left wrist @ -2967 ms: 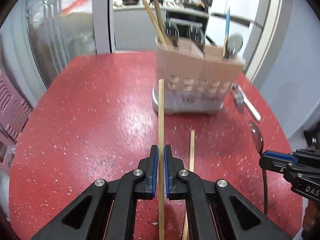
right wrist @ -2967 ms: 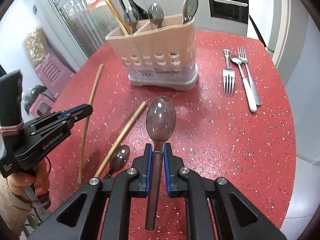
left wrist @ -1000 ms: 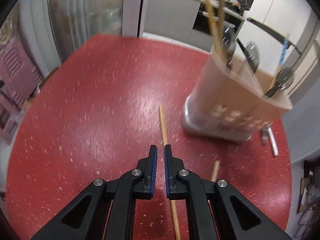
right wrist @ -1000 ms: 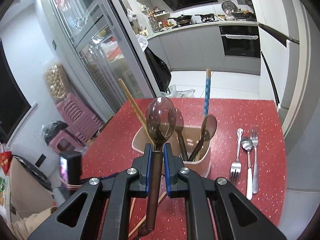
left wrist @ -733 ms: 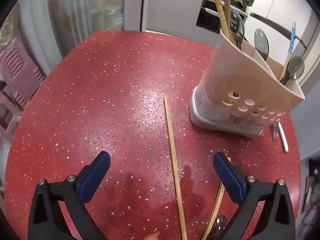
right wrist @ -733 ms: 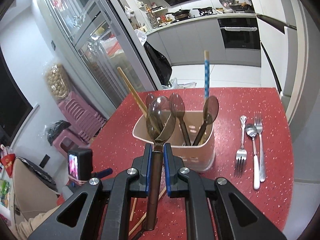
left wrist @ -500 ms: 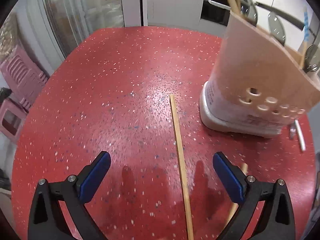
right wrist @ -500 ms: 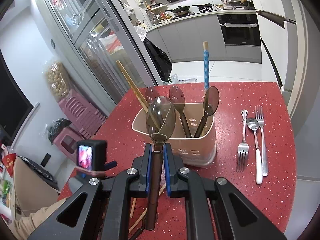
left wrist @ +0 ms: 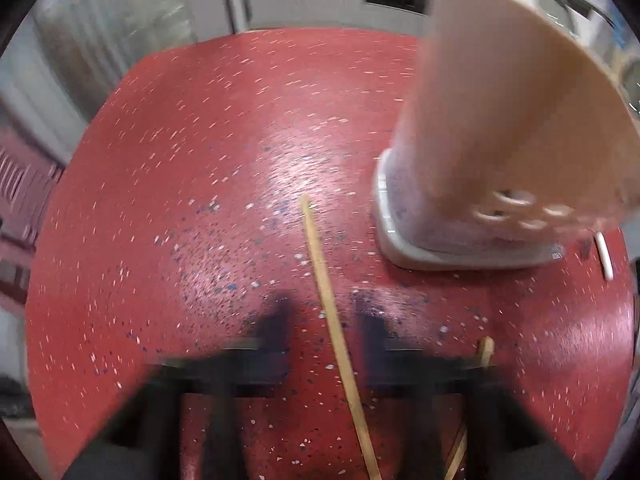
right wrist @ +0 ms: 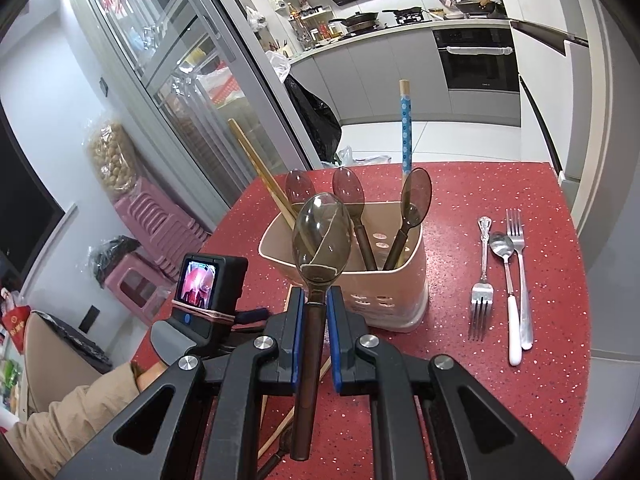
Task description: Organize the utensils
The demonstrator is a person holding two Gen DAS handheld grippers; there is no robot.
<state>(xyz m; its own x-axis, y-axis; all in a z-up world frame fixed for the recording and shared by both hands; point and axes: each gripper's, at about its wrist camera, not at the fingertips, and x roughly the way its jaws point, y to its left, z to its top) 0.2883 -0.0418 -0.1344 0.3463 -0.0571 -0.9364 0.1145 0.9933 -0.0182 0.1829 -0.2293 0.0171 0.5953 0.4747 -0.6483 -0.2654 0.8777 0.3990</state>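
while the right gripper (right wrist: 314, 320) pinches a brown spoon (right wrist: 320, 240) above the holder (right wrist: 348, 280), the blurry left gripper (left wrist: 324, 320) sits part open around a chopstick (left wrist: 324, 280) beside the holder. next, the spoon should probably drop in.

Right gripper (right wrist: 316, 332) — held level, its blue-padded fingers (right wrist: 295, 340) clamped on a brown handle, pointed forward above table height. Left gripper (left wrist: 322, 320) — heavily motion-blurred; its fingers appear parted, one either side of centre, lowered close to the surface. A beige-sleeved forearm (right wrist: 68, 420) is seen at lower left.
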